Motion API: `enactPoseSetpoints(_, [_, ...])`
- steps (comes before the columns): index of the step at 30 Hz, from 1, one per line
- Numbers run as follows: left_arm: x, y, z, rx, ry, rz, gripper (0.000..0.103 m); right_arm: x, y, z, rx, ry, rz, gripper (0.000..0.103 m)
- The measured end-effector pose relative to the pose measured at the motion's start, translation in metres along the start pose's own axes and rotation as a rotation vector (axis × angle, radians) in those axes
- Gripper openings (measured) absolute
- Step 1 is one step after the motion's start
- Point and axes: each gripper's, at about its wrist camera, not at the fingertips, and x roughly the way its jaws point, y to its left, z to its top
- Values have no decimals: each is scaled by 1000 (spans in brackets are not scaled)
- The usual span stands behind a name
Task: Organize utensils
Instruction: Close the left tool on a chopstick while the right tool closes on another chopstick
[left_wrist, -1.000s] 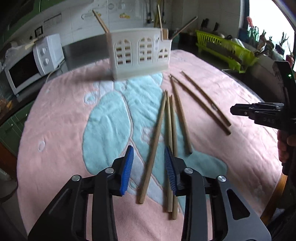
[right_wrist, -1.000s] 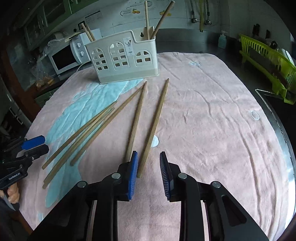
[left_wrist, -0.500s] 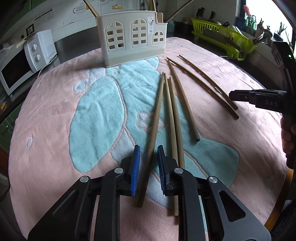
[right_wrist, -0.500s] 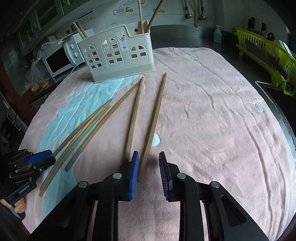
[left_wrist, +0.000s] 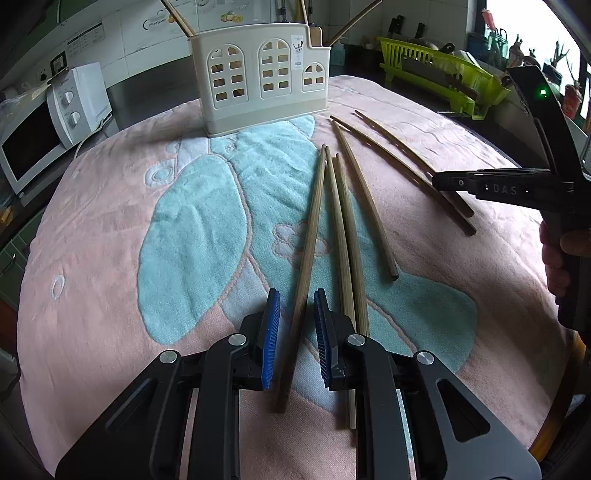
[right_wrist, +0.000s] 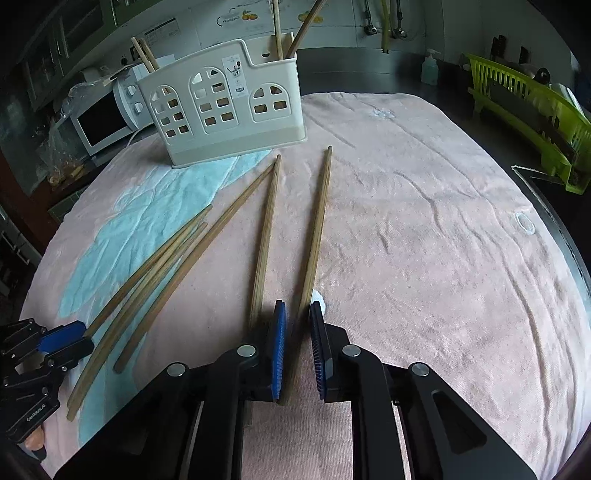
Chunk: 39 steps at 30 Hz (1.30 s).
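Several long wooden chopsticks lie on a pink and teal towel (left_wrist: 92, 236). A cream utensil holder (left_wrist: 260, 81) stands at the far side with a few chopsticks upright in it; it also shows in the right wrist view (right_wrist: 225, 110). My left gripper (left_wrist: 295, 314) is low over the towel, its blue pads either side of the leftmost chopstick (left_wrist: 308, 236) with small gaps. My right gripper (right_wrist: 297, 321) straddles the rightmost chopstick (right_wrist: 317, 225) the same way, pads close but not clamped.
A white microwave (left_wrist: 44, 129) stands at the far left. A lime-green dish rack (left_wrist: 439, 74) stands at the far right, beyond the towel's edge. A soap bottle (right_wrist: 428, 68) is on the dark counter behind.
Both grippers have moved forward and down over their chopsticks. The left jaws have narrowed from wide open around the leftmost chopstick. The right jaws have narrowed slightly.
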Motion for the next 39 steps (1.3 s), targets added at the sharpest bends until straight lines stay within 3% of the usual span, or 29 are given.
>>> enactPoseSetpoints(3, [0, -2, 2, 5, 3, 11, 9, -2, -3, -1, -16, 5, 3, 8])
enactPoseSetpoints(10, [-2, 0, 4, -19, -5, 5, 7, -21, -23, -4, 14, 16, 90, 7])
enactPoseSetpoints(18, [-24, 12, 15, -110, -86, -45, 6, -67, -21, -3, -72, -102, 64, 7])
enactPoseSetpoints(26, [-43, 13, 29, -145, -156, -47, 6, -96, -15, 5, -117, -242, 53, 7])
enactPoseSetpoints(39, [-66, 23, 74, -187, -271, -46, 5, -116, -10, 47, -140, -309, 106, 7])
